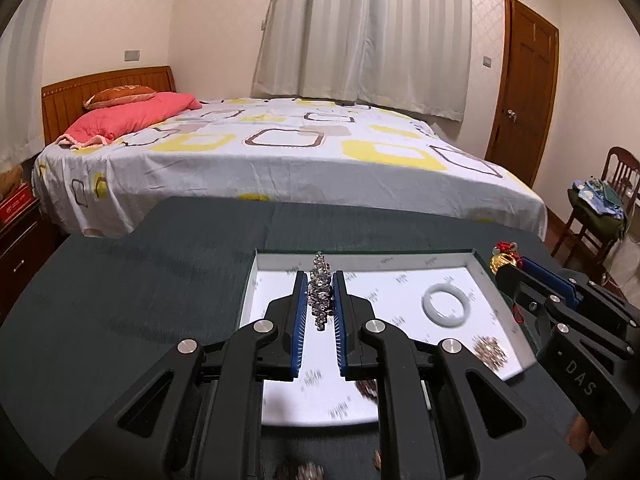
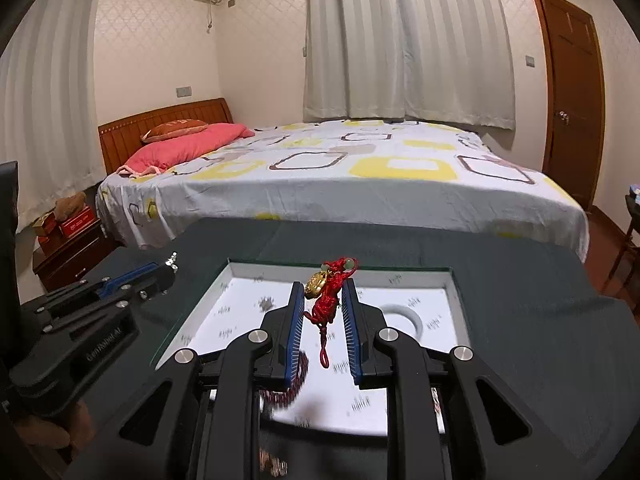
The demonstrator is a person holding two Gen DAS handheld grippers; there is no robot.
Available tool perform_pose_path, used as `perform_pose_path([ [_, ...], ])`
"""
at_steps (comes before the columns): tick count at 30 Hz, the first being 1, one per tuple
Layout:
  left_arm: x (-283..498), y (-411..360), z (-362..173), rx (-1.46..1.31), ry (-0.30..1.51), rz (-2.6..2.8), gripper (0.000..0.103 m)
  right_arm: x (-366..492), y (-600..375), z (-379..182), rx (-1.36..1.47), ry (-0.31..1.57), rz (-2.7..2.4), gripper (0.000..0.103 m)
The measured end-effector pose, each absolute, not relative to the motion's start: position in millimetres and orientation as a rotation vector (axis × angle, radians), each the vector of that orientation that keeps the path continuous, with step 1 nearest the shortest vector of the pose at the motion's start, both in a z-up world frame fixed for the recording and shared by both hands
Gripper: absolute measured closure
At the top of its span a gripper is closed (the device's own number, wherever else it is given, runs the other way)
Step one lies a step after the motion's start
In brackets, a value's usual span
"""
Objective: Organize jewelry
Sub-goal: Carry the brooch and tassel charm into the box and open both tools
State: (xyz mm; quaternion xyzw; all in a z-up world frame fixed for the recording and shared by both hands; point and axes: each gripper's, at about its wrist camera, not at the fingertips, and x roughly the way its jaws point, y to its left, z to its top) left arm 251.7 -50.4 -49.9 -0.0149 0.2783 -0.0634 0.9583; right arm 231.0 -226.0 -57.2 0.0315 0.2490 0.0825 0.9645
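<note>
The left gripper (image 1: pixel 320 300) is clamped nearly shut on a silver chain (image 1: pixel 319 296), a glittering bunched strand standing up between the blue pads; the right gripper (image 2: pixel 323 304) is pinched on a red cord charm (image 2: pixel 326 300) with a gold pendant and pale beads, its loop dangling below. Both pieces hang above the white tray (image 1: pixel 372 262), toward its far edge, on the dark tabletop (image 1: pixel 140 280). Inside, a pale bangle (image 1: pixel 446 304) lies near the right edge, with a blurred sparkly piece (image 1: pixel 489 352) toward the near right corner. Sorting looks midway: two items are lifted but unplaced, and others wait.
</note>
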Motion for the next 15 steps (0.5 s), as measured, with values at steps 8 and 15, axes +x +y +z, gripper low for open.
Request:
perform_pose_path([
  [8,310,-58,-84,-0.012,0.651,-0.114,0.09,292,-215,-90,0.053,0.584,0.164,0.083],
  [15,339,-64,-114,0.035,0.748,-0.113,0.09,323,-211,-125,0.06,0.706,0.162,0.083],
])
